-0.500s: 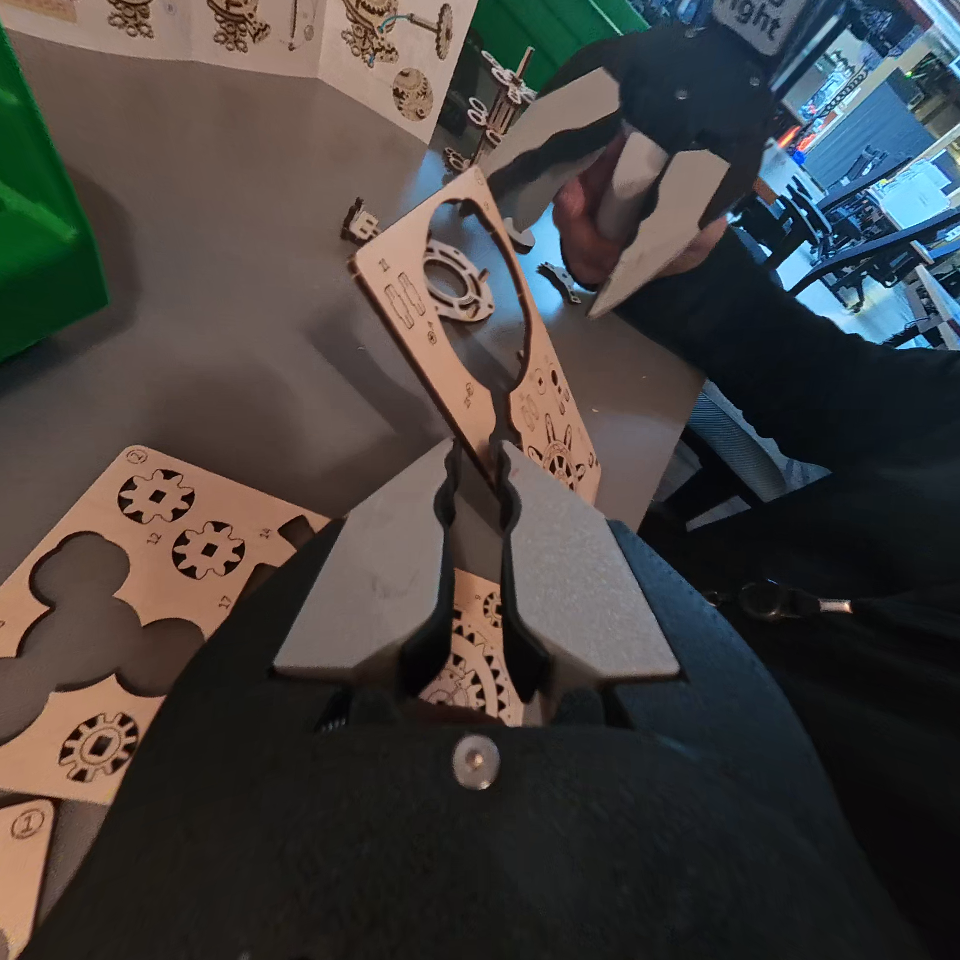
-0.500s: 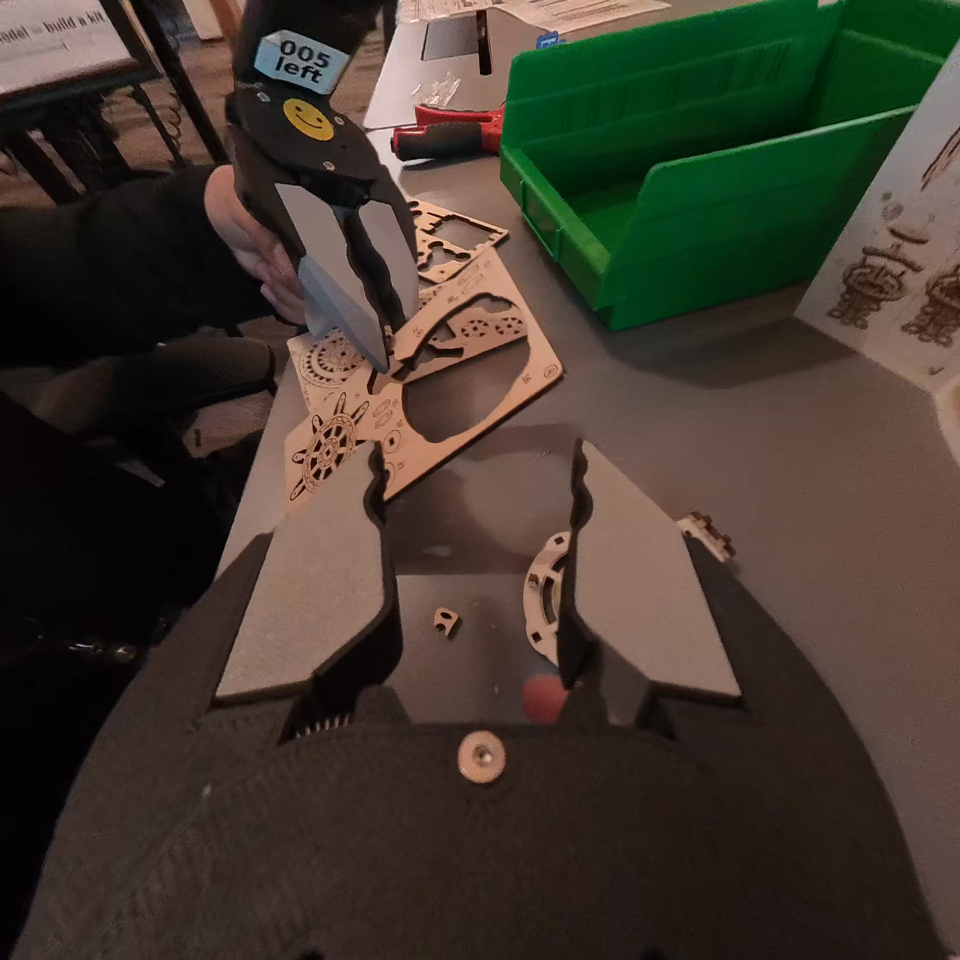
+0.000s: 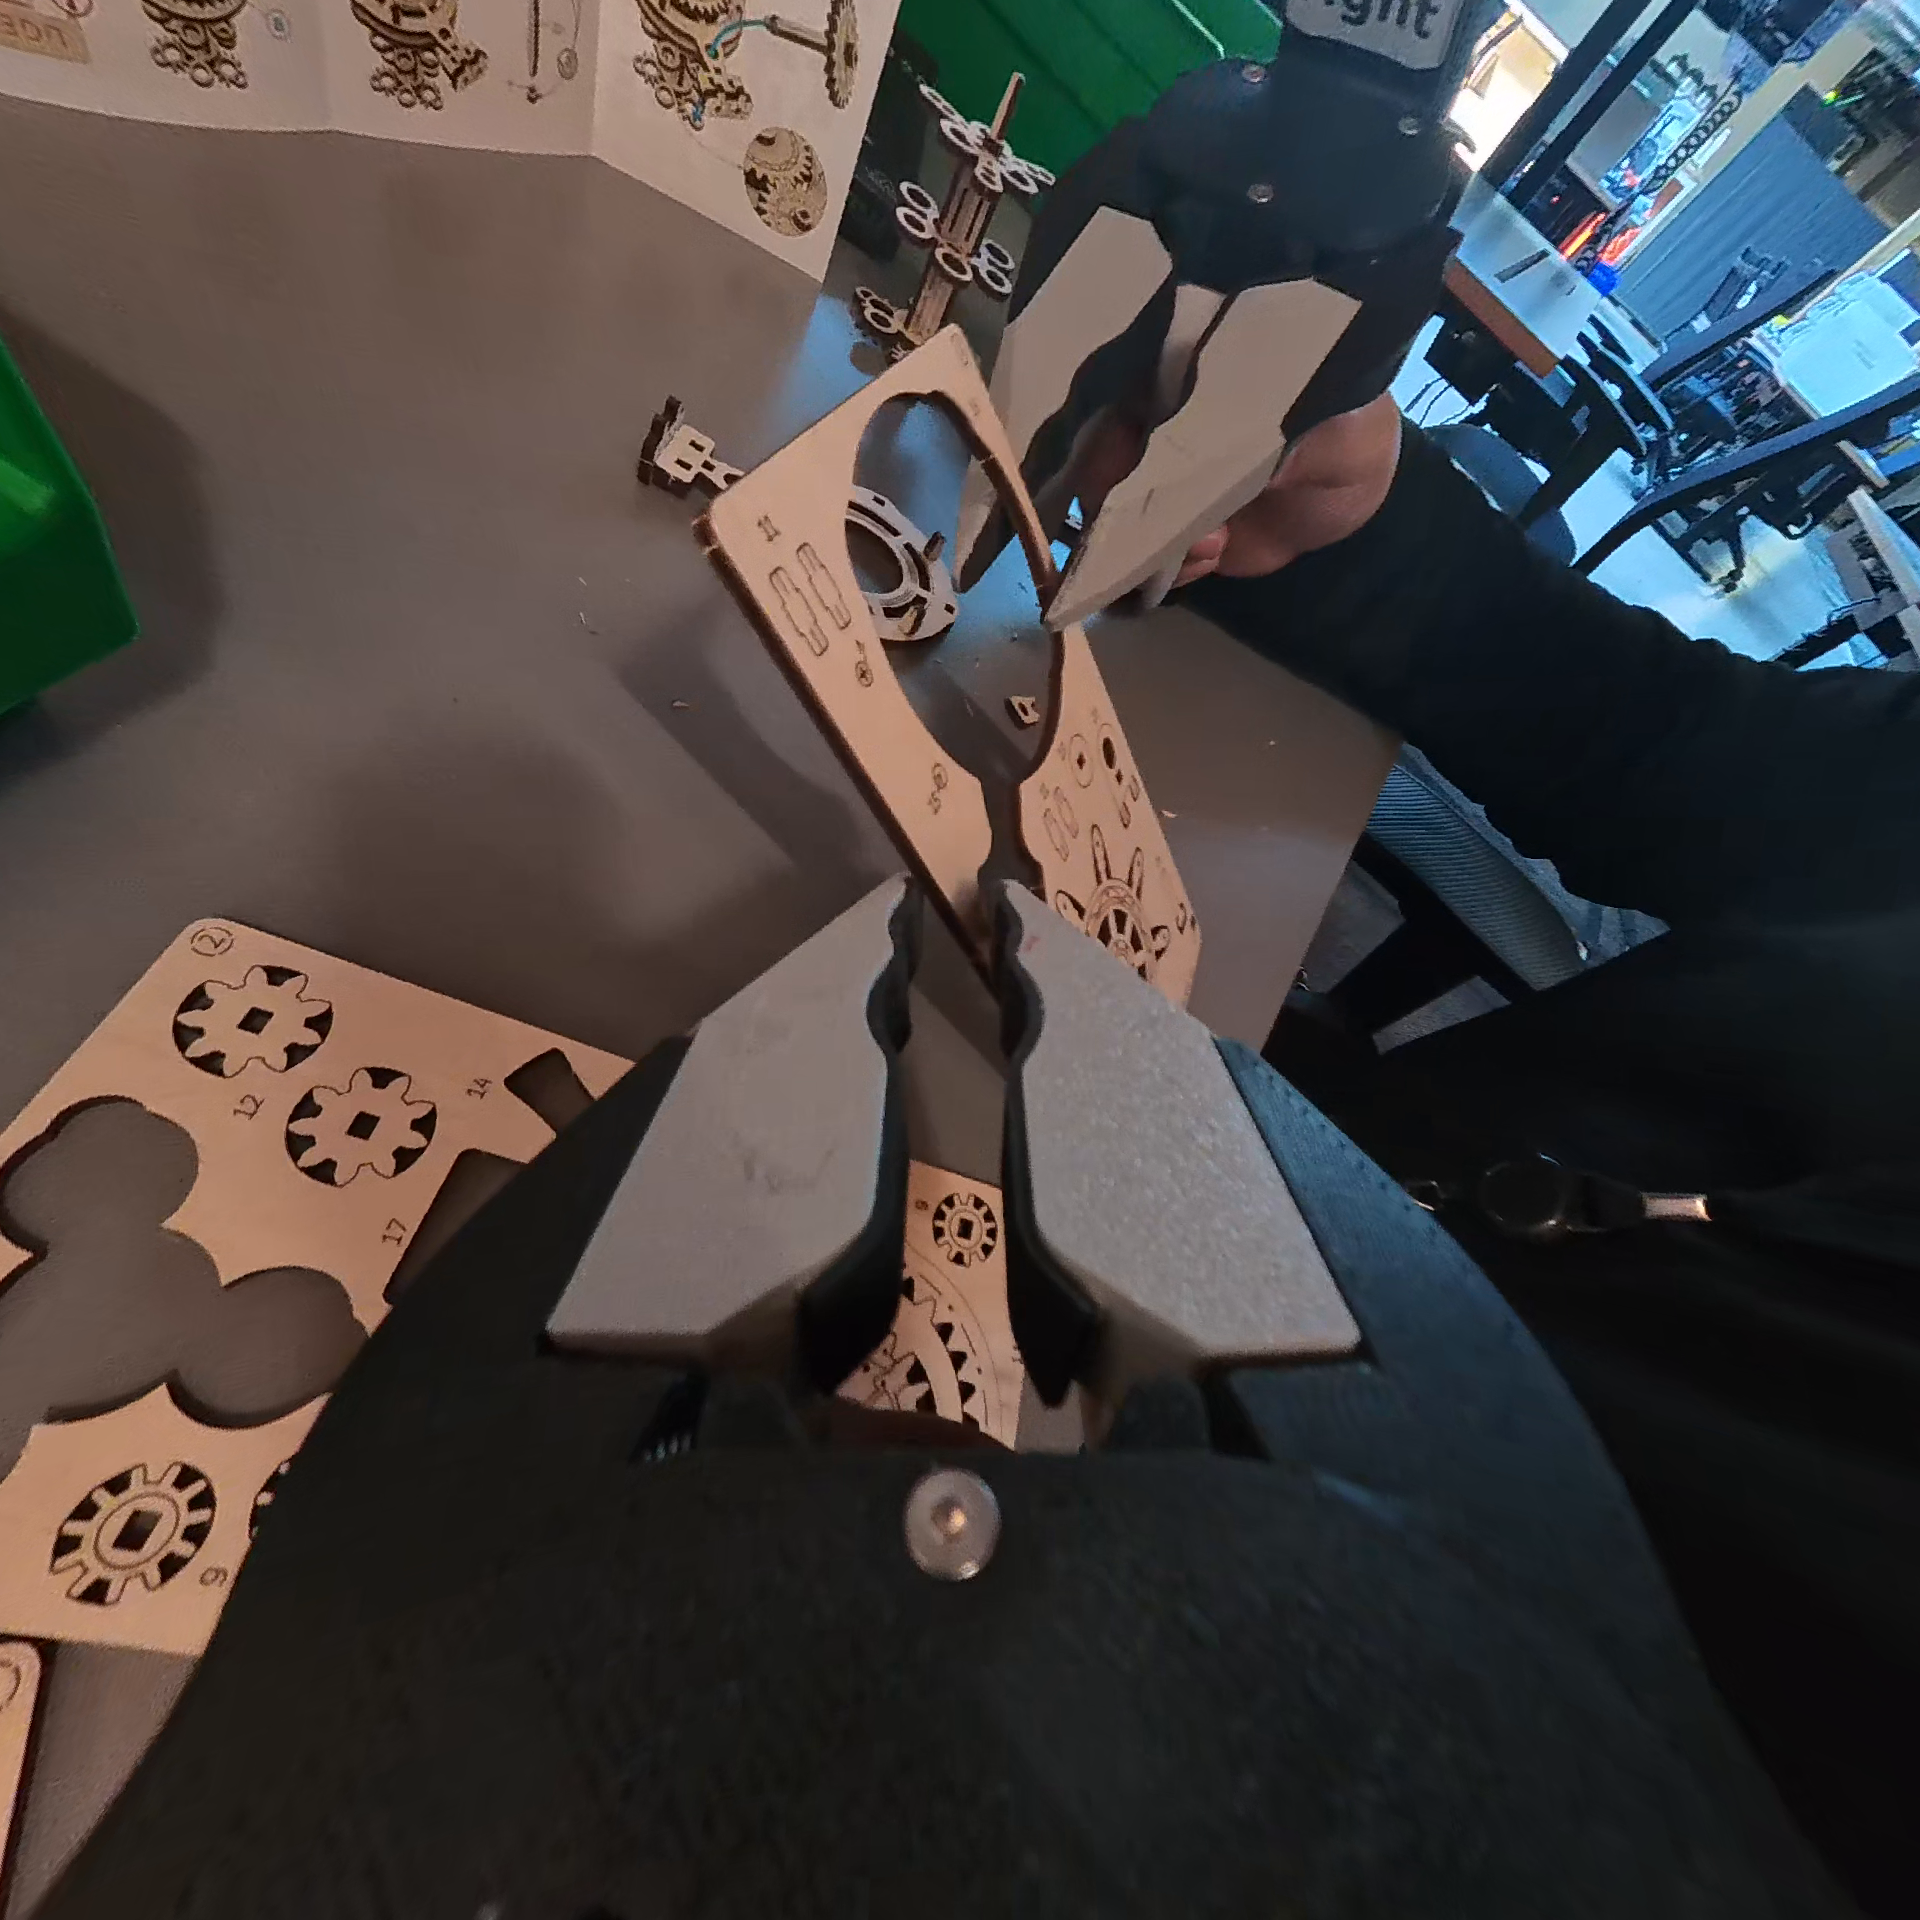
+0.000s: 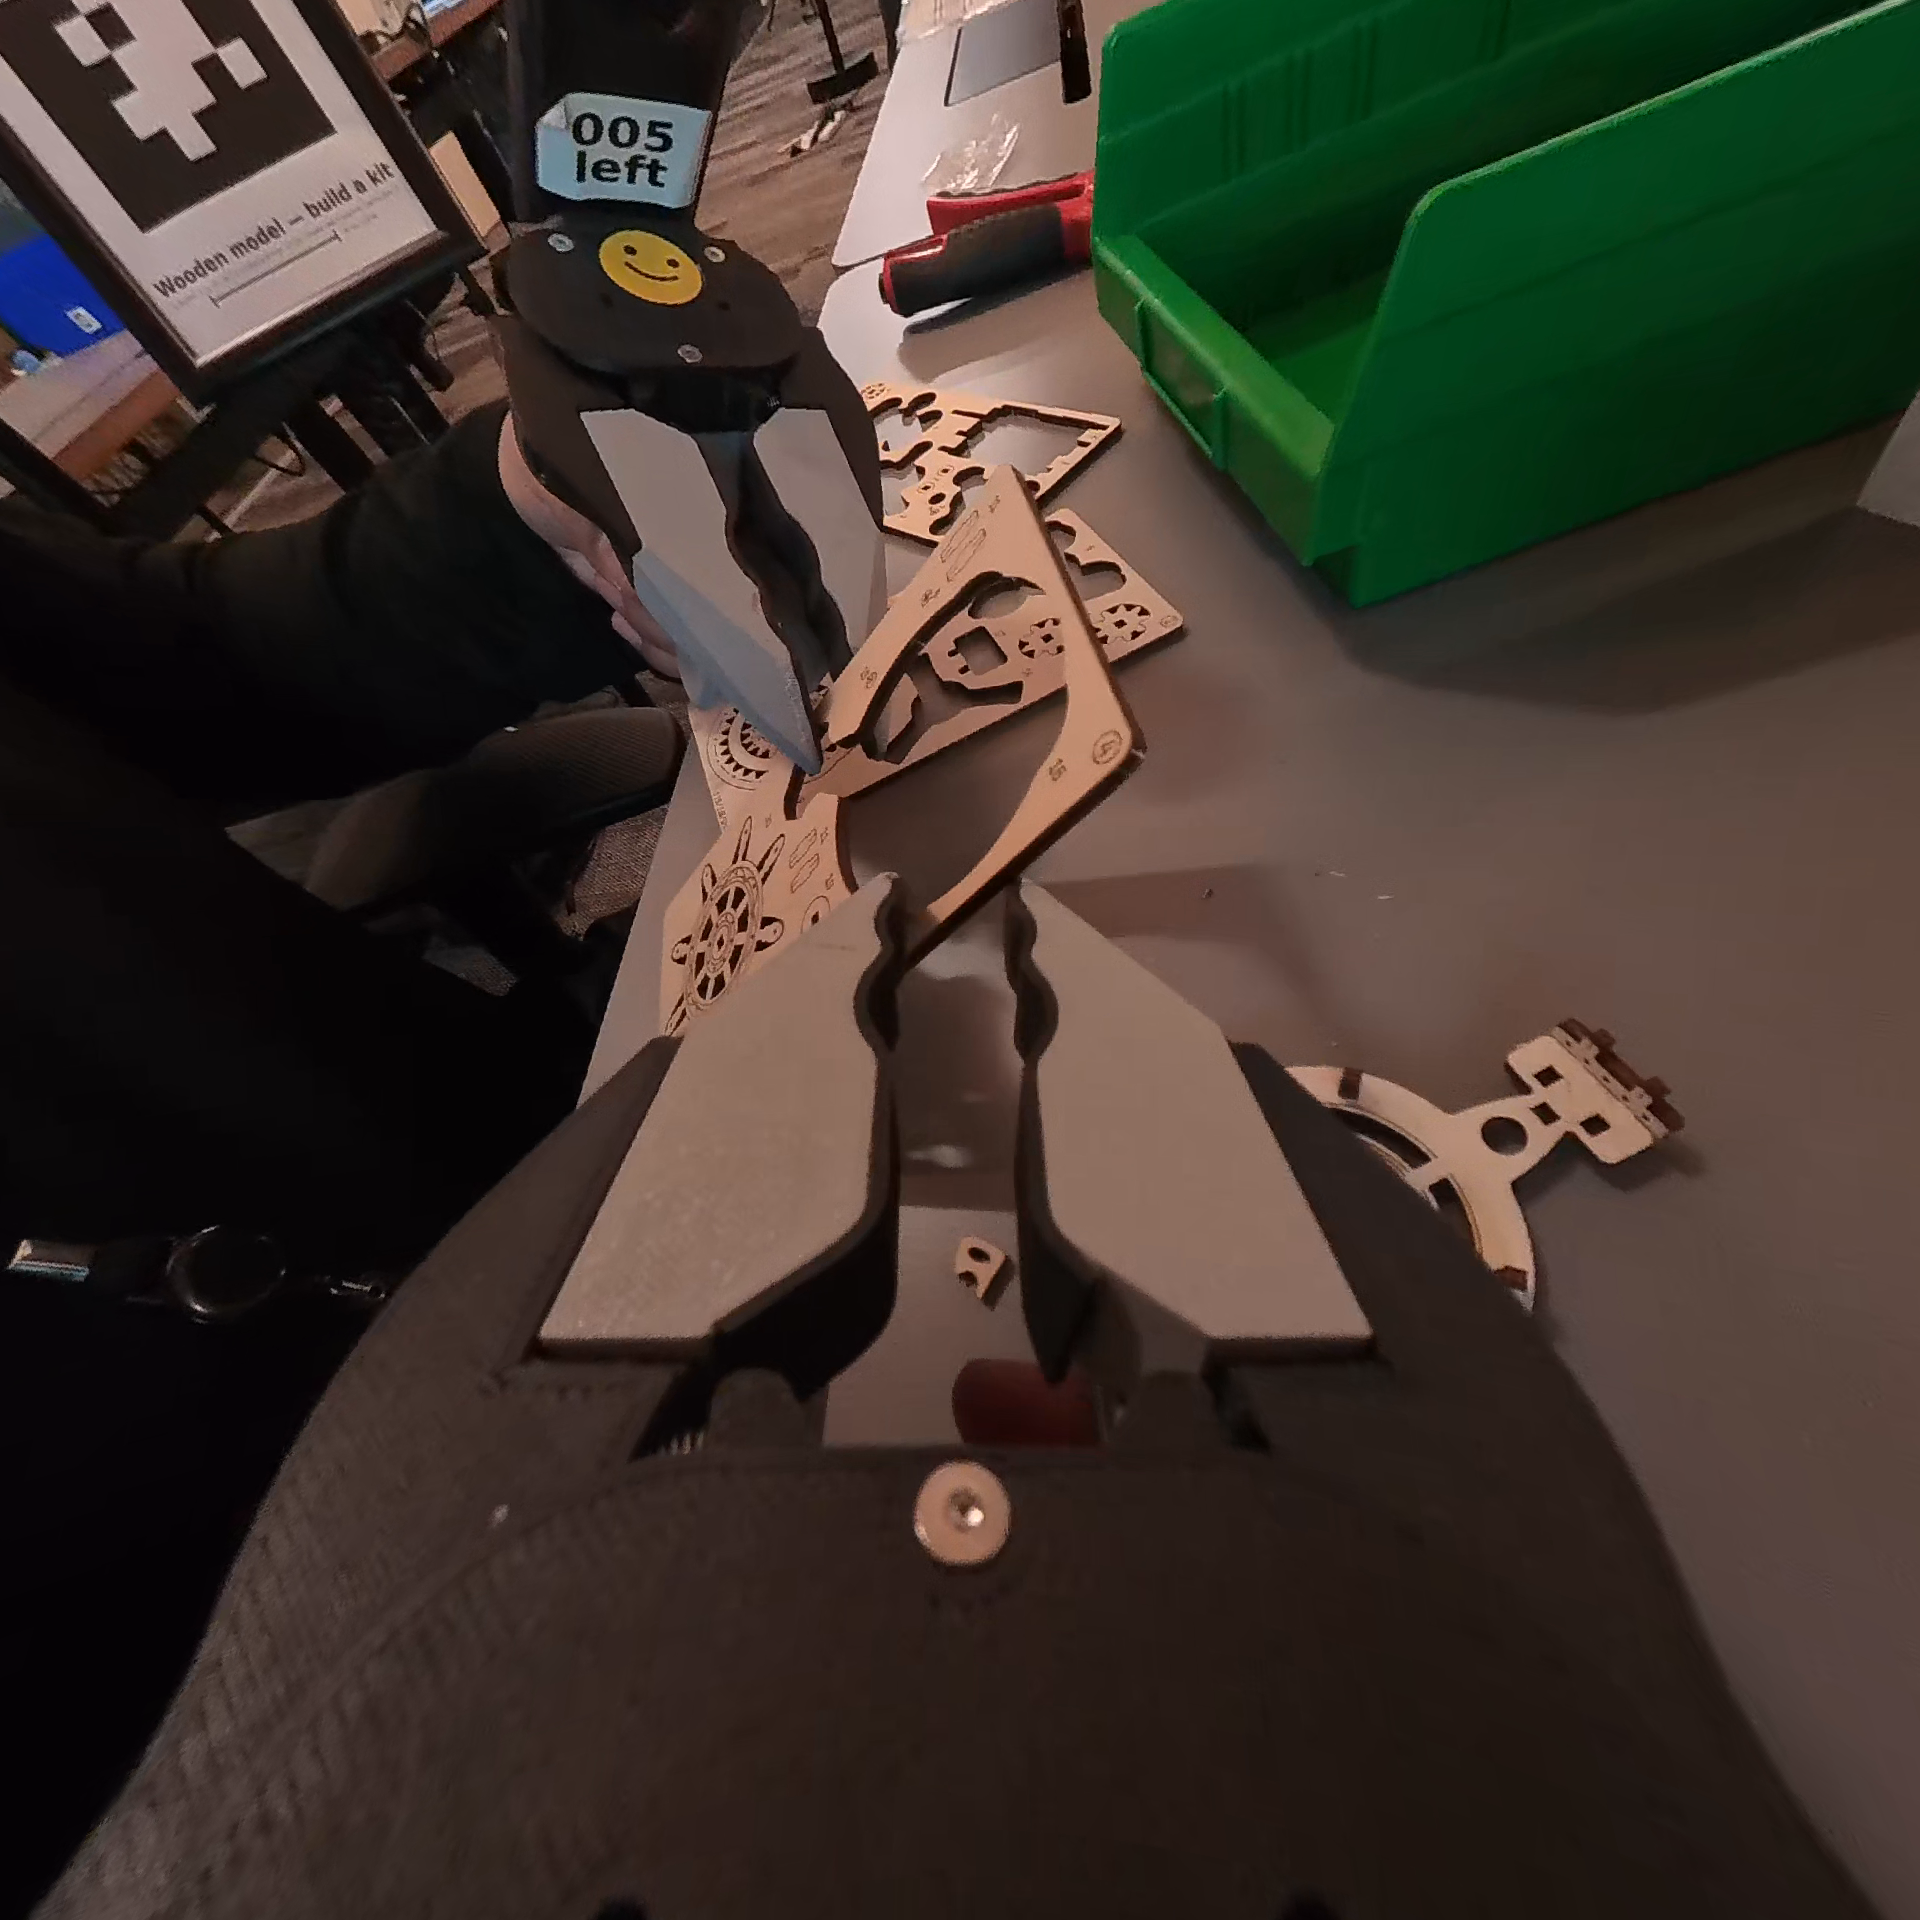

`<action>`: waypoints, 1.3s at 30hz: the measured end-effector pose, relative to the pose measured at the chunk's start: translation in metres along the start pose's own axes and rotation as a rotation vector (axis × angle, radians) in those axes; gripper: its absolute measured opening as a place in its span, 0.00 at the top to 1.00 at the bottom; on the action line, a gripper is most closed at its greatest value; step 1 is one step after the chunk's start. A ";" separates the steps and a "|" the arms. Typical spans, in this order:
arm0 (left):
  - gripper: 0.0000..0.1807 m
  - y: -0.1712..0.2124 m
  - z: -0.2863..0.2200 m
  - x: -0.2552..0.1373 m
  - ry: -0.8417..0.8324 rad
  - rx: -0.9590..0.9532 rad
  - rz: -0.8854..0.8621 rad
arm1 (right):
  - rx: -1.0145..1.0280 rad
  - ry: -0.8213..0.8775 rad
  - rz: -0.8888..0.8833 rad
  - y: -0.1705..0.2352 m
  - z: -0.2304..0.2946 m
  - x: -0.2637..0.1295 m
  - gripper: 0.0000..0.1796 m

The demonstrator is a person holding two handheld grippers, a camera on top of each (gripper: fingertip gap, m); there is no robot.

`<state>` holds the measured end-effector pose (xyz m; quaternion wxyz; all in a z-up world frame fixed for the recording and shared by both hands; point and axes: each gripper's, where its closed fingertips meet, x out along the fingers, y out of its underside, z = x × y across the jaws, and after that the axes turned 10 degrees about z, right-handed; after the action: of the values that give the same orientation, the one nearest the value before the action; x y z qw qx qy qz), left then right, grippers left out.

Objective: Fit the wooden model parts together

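The green bin (image 3: 42,540) stands at the far left of the left wrist view, and near it a flat parts sheet with gear cut-outs (image 3: 249,1174) lies on the bench (image 3: 416,582). The left gripper (image 3: 954,904) pinches the narrow neck of a second wooden sheet (image 3: 831,582) between its fingers (image 3: 790,1122) and holds it tilted above the bench. That sheet has a large open cut-out and a ship-wheel engraving near the held end. Through the cut-out a ring-shaped part (image 3: 899,571) shows, lying on the bench. Further right, the right gripper (image 3: 1049,561) hangs just beside the sheet's upper rim, fingers parted and holding nothing; in its own view the sheet's corner sits at the mouth of the gap, though whether it touches is hard to tell.

The step in hand looks like freeing a part from the held sheet. To do it well, the left grip should stay firm on the neck, which is thin and could snap if twisted. The right fingers should close on one small part and press it squarely out.

The sheet's lower end overhangs the bench's right edge, so a loosened piece may fall to the floor. Open room lies in the bench's middle, left of the ring part; the folded instruction sheet (image 3: 520,73) and a small wooden tower (image 3: 961,218) crowd the far side.
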<state>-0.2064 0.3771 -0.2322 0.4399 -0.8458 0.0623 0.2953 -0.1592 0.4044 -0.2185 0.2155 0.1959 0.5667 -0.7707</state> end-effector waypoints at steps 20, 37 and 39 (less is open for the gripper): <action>0.89 0.012 0.026 0.005 -0.123 -0.071 0.067 | 0.053 0.226 -0.174 -0.018 -0.040 -0.070 0.87; 0.64 0.000 0.008 0.007 -0.272 -0.019 0.016 | 0.106 0.500 -0.385 -0.016 -0.073 -0.153 0.76; 0.63 -0.001 0.004 0.012 -0.279 0.002 0.017 | 0.136 0.512 -0.407 -0.013 -0.078 -0.160 0.70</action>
<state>-0.1974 0.3828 -0.2397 0.4426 -0.7955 0.0080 0.4137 -0.0288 0.5002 -0.1425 -0.1059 0.2799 0.5772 -0.7598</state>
